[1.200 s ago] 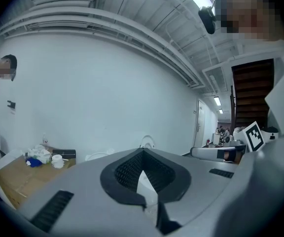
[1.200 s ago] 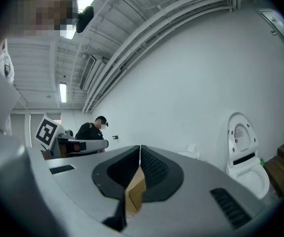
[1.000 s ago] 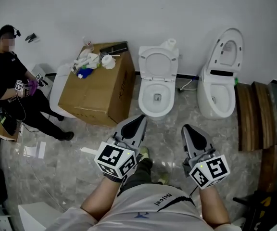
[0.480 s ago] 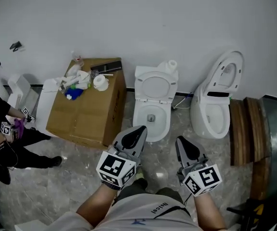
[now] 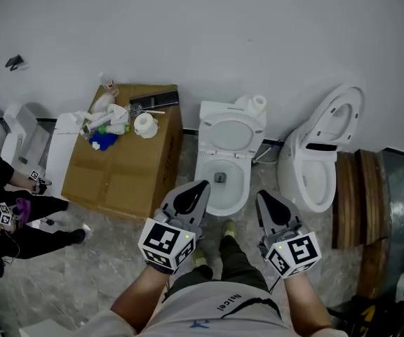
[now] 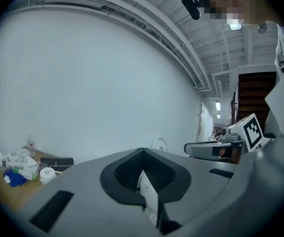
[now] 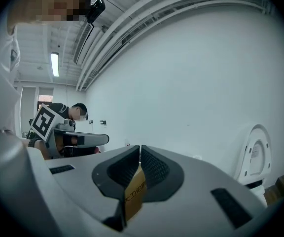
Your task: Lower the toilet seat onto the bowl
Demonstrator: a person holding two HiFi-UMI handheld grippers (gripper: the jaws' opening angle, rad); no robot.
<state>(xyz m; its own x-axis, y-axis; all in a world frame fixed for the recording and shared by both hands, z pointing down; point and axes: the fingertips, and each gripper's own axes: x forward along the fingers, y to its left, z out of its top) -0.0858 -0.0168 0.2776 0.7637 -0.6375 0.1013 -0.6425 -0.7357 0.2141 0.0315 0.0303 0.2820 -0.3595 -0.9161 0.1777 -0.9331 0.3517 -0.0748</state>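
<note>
A white toilet stands against the wall in the middle of the head view. Its seat (image 5: 231, 133) is raised and leans back on the tank, and the bowl (image 5: 218, 182) below is uncovered. My left gripper (image 5: 200, 187) is shut and empty, its tip just short of the bowl's front left rim. My right gripper (image 5: 261, 197) is also shut and empty, to the right of the bowl's front. The left gripper view shows closed jaws (image 6: 141, 150) and only the seat's top (image 6: 159, 143) past them. In the right gripper view the gripper (image 7: 139, 147) is shut too.
A second toilet (image 5: 320, 161) with its lid up stands at the right, beside stacked wooden pieces (image 5: 360, 195). Left of the middle toilet is a cardboard box (image 5: 128, 170) with bottles and a paper roll on top. A person (image 5: 5, 213) sits at the far left.
Both grippers have come forward toward the middle toilet, which now sits closer beneath them. The seated person has slid toward the left edge of the head view.
</note>
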